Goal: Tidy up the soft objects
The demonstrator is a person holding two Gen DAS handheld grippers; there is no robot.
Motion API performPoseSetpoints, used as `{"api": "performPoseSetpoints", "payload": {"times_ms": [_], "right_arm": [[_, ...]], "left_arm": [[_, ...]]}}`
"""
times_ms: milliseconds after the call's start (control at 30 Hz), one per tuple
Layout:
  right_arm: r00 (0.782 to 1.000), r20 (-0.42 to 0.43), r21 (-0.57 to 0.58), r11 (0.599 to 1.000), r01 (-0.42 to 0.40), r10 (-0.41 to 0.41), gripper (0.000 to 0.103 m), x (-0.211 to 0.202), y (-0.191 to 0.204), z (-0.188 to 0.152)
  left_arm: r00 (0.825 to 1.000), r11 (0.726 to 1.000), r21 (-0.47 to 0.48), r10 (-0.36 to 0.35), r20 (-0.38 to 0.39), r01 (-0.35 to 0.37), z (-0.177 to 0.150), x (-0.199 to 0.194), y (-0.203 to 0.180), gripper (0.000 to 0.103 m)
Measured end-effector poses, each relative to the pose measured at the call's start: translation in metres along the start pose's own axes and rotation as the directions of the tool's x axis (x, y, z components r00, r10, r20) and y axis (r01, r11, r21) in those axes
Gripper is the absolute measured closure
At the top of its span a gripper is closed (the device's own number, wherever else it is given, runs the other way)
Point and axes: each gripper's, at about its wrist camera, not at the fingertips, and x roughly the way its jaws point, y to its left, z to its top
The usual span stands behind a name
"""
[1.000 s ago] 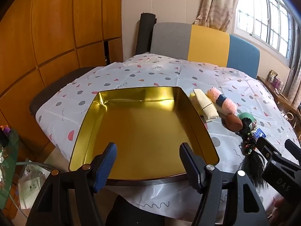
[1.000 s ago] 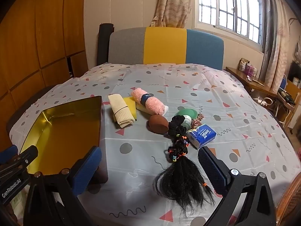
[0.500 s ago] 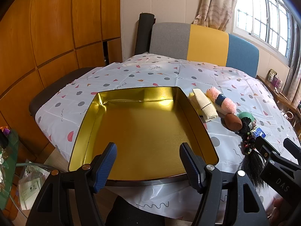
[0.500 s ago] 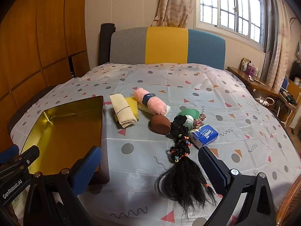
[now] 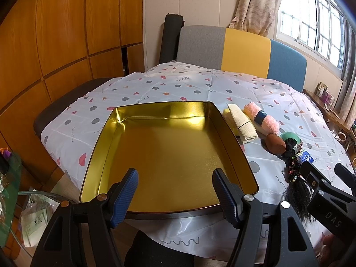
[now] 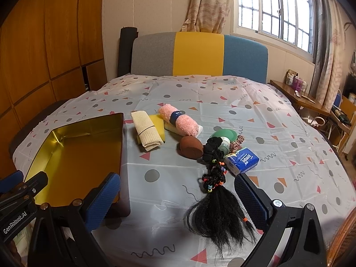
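Note:
An empty gold tin lies on the patterned tablecloth, right ahead of my left gripper, which hovers open over its near rim. To the tin's right lie a cream folded cloth, a yellow sponge, a pink rolled towel, a brown puff, a green item, a black scrunchie, a blue tissue pack and a beaded black hairpiece. My right gripper is open above the table's front, with the hairpiece lying on the cloth by its right finger.
A grey, yellow and blue seat back stands behind the table. Wooden panels line the left wall. A low wooden side table with small items is at the right. A glass stand with bags sits low on the left.

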Motion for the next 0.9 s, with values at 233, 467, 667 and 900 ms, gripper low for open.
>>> {"api": "performPoseSetpoints", "payload": {"times_ms": [233, 467, 667, 900], "right_arm": [[1.0, 0.0, -0.001, 1.0, 0.0, 0.0, 0.0, -0.0006, 0.0007, 0.0004], [1.0, 0.002, -0.003, 1.0, 0.001, -0.001, 0.0, -0.0003, 0.0008, 0.0004], [1.0, 0.002, -0.001, 1.0, 0.0, 0.0, 0.0, -0.0007, 0.0004, 0.0002], [1.0, 0.002, 0.001, 1.0, 0.0, -0.001, 0.0, -0.0002, 0.0001, -0.0004]], "left_arm": [[1.0, 1.0, -0.004, -0.002, -0.004, 0.002, 0.0004, -0.0002, 0.0008, 0.033], [1.0, 1.0, -0.004, -0.002, -0.007, 0.002, 0.0007, -0.0007, 0.0005, 0.033], [1.0, 1.0, -0.003, -0.002, -0.008, 0.002, 0.0008, -0.0007, 0.0006, 0.033], [1.0, 1.0, -0.004, -0.002, -0.013, 0.002, -0.0001, -0.0008, 0.0002, 0.033]]}}
